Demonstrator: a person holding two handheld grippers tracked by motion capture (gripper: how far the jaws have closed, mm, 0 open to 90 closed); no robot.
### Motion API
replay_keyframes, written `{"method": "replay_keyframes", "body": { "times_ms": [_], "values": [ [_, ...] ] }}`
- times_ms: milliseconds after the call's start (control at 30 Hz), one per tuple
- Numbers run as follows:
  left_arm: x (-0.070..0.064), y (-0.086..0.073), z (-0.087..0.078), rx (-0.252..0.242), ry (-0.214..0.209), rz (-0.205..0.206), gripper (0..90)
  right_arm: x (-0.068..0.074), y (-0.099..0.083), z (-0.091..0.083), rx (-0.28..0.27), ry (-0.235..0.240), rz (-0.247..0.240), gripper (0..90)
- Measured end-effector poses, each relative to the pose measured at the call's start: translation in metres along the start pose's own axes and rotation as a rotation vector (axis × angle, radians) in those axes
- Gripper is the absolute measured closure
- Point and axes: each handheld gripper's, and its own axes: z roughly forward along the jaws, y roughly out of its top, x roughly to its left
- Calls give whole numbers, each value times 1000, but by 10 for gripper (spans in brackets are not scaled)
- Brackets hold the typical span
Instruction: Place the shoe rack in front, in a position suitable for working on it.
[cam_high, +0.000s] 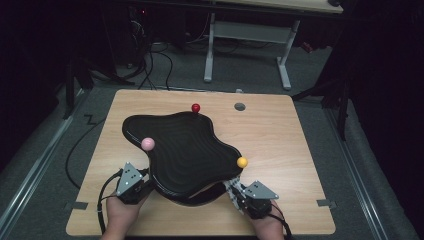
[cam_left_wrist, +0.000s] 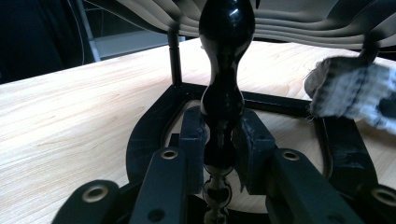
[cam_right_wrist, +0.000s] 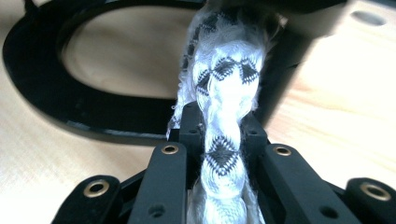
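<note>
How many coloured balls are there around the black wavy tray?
3: a red ball at the black wavy tray's far edge, a pink ball on its left edge, and a yellow ball at its right edge. Others may be hidden beneath.

no legible text, labels, brands, numbers or signs anywhere

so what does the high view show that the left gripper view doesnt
High view alone: the red ball, pink ball and yellow ball at the rim of the black wavy ridged tray, plus the right gripper. Left gripper view alone: the left gripper shut on a glossy black turned post, over a black base ring. Both: the light wooden table and the white patterned cloth.
</note>
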Motion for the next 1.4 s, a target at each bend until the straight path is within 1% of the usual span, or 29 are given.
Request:
{"method": "replay_keyframes", "body": {
  "times_ms": [33, 133, 200, 267, 367, 400, 433, 533, 600, 633, 700, 733, 767, 800, 833, 900, 933, 967, 1000, 1067, 1100, 1133, 1167, 1200, 1267, 1300, 1333, 1367, 1400],
  "values": [
    [0, 0, 0, -1, 2, 2, 743, -2, 1, -3, -19, -7, 8, 772],
    [-1, 0, 0, -2, 5, 2, 743, -7, 9, -13, -85, -41, 10, 771],
    [-1, 0, 0, -3, 5, 1, 743, -7, 10, -13, -82, -41, 12, 771],
    [-1, -1, -1, -3, 7, 1, 743, -10, 6, -6, -49, -35, 23, 771],
    [-2, -1, -1, -3, 7, 2, 743, -13, -1, 6, 21, -18, 30, 770],
    [-2, -1, -1, -3, 7, 2, 743, -13, -1, 6, 21, -18, 30, 770],
    [-2, -1, -2, -2, 7, 4, 743, -15, -7, 15, 76, 1, 41, 769],
    [-2, -1, -2, -2, 7, 3, 743, -15, -8, 18, 90, 11, 54, 769],
    [-2, -1, -2, -3, 7, 3, 743, -15, -6, 16, 80, 10, 51, 770],
    [-2, -1, -2, -3, 7, 5, 743, -13, 1, 8, 24, -5, 43, 770],
    [-2, -1, -2, -3, 7, 5, 743, -13, 10, -4, -52, -25, 39, 769],
    [-2, -1, -2, -3, 7, 5, 743, -13, 13, -7, -72, -32, 39, 766],
    [-2, -1, -2, -4, 7, 4, 743, -13, 13, -7, -72, -32, 39, 766],
    [-2, -1, -2, -4, 8, 4, 743, -13, 12, -6, -62, -37, 39, 764],
    [-2, -1, -2, -3, 8, 3, 743, -13, 8, -3, -39, -33, 40, 765],
    [-3, -1, -2, -3, 8, 2, 743, -15, 0, 8, 31, -10, 48, 766],
    [-3, -1, -2, -3, 8, 2, 743, -15, 0, 8, 31, -10, 48, 766],
    [-3, -1, -2, -3, 9, 1, 743, -15, -4, 13, 61, 1, 53, 766],
    [-3, -1, -2, -3, 9, 1, 743, -13, -6, 17, 77, 13, 54, 767],
    [-3, -1, -2, -3, 9, 1, 743, -12, -3, 15, 64, 13, 56, 766],
    [-3, -1, -2, -3, 8, 0, 743, -10, 3, 10, 33, 3, 50, 767],
    [-3, -1, -2, -4, 9, 1, 743, -10, 15, -1, -43, -22, 46, 767],
    [-3, -1, -2, -4, 9, 1, 744, -10, 19, -5, -67, -26, 53, 766],
    [-3, -1, -2, -5, 8, 1, 743, -11, 21, -6, -69, -28, 53, 766],
    [-3, -1, -2, -4, 9, 3, 744, -12, 17, -2, -49, -32, 51, 769],
    [-3, -1, -2, -4, 9, 3, 743, -13, 12, 3, -22, -27, 54, 769],
    [-3, -1, -2, -4, 9, 3, 743, -13, 12, 3, -22, -27, 54, 769],
    [-3, -1, -2, -4, 8, 2, 743, -14, 8, 8, 11, -19, 60, 770],
    [-3, -1, -2, -4, 7, 3, 743, -16, -2, 17, 61, -4, 69, 770]
  ]
}}
